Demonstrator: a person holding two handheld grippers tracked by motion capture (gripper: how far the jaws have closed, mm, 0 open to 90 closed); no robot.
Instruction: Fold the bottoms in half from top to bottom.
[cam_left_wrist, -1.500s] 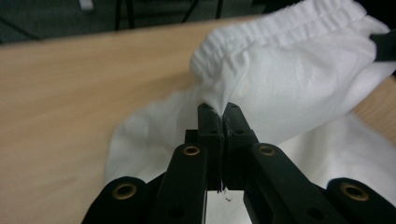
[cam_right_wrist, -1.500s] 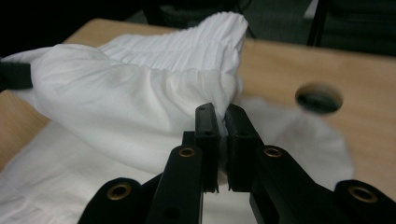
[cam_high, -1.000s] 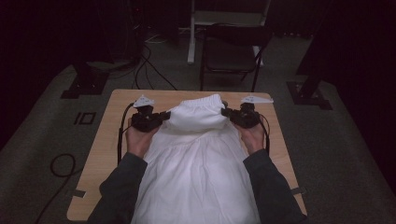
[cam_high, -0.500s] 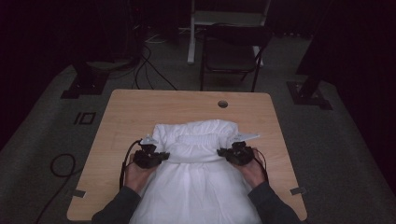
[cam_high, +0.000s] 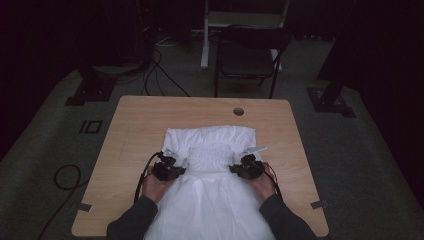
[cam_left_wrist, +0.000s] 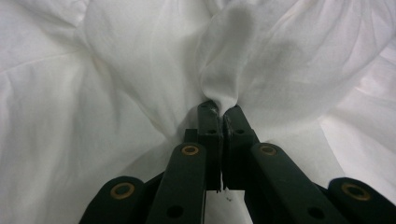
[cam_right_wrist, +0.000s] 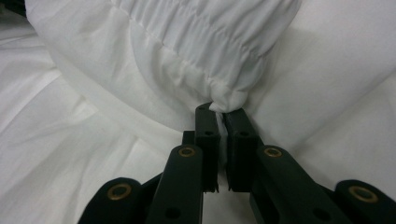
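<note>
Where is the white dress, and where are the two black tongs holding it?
white dress (cam_high: 210, 137): high view, on its flat top part.
left tongs (cam_left_wrist: 219, 111): left gripper view, at the tips pinching a fold.
right tongs (cam_right_wrist: 221, 114): right gripper view, at the tips pinching the gathered edge.

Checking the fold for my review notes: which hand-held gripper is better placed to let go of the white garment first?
Neither clearly. The left hand-held gripper and right hand-held gripper both pinch the white garment, level with each other on the table; probably both release together.
</note>
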